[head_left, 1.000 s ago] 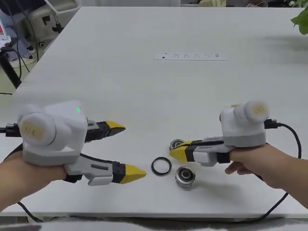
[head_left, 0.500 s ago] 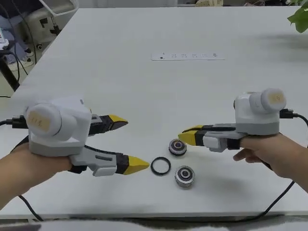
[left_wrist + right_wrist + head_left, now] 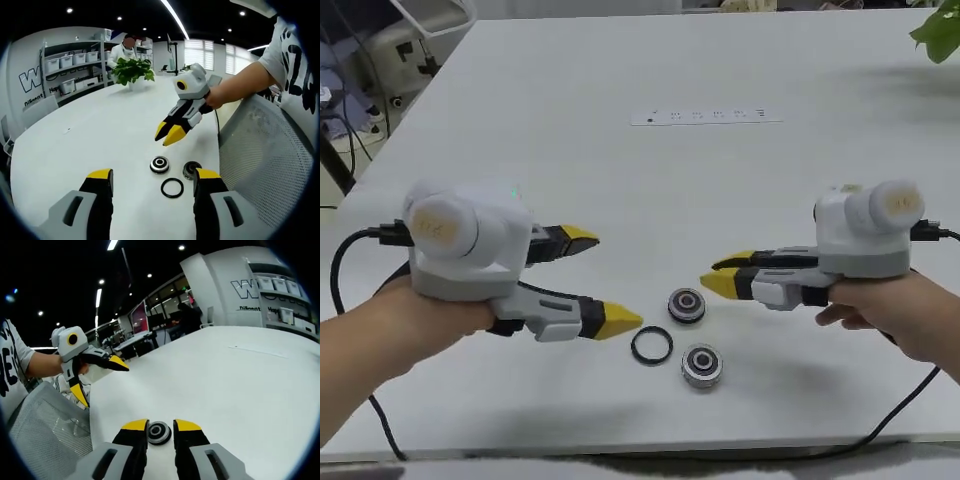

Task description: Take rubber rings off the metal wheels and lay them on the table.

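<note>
One black rubber ring (image 3: 652, 345) lies loose and flat on the white table (image 3: 620, 170), near its front edge. Just beside the ring, to its far right, lies a dark-rimmed wheel (image 3: 686, 305); the dark edge suggests its rubber is on. Just beside the ring, to its near right, lies a second wheel (image 3: 702, 365) with a bare silvery rim, probably the one already stripped. The task therefore looks about half done, and the step in hand is the approach to the dark-rimmed wheel.

The right gripper (image 3: 711, 275) hovers beyond and to the right of the ring, close to that wheel. Its jaws are only a slit apart and hold nothing, and in its own view the wheel sits straight ahead past its tips. The left gripper (image 3: 608, 279) hangs to the left of the ring, jaws spread wide and empty.

The next move calls for one gripper to pin the wheel while the other works a jaw tip under the rubber and peels it off.

Well beyond the ring lies a power strip (image 3: 705, 117), its markings too small to read. The wall lettering (image 3: 245, 288) begins with a large W, and a smaller line beneath seems to start "Diligent". The print on the person's shirt (image 3: 295, 65) is not legible.
</note>
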A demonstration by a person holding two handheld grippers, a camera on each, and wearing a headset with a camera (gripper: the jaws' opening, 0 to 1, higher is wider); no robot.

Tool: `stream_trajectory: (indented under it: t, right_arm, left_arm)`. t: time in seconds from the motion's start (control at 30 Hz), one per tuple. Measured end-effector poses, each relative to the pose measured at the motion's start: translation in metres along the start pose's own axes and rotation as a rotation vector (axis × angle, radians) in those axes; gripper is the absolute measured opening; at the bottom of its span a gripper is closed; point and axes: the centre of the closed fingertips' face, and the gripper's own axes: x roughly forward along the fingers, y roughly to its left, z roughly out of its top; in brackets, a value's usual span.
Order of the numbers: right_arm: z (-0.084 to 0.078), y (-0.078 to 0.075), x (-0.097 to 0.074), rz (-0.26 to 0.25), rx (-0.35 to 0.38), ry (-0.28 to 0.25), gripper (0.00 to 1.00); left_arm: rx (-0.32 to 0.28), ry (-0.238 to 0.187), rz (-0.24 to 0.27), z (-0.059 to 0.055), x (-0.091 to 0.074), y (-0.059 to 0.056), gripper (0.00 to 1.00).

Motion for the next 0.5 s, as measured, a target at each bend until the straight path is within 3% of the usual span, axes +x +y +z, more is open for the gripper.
stream_trajectory:
  t: [0.5]
  right_arm:
    - [-0.023, 0.0, 0.002, 0.01, -0.108, 0.084, 0.21]
  left_arm:
    - [-0.047, 0.028, -0.035, -0.005, 0.031, 0.004, 0.6]
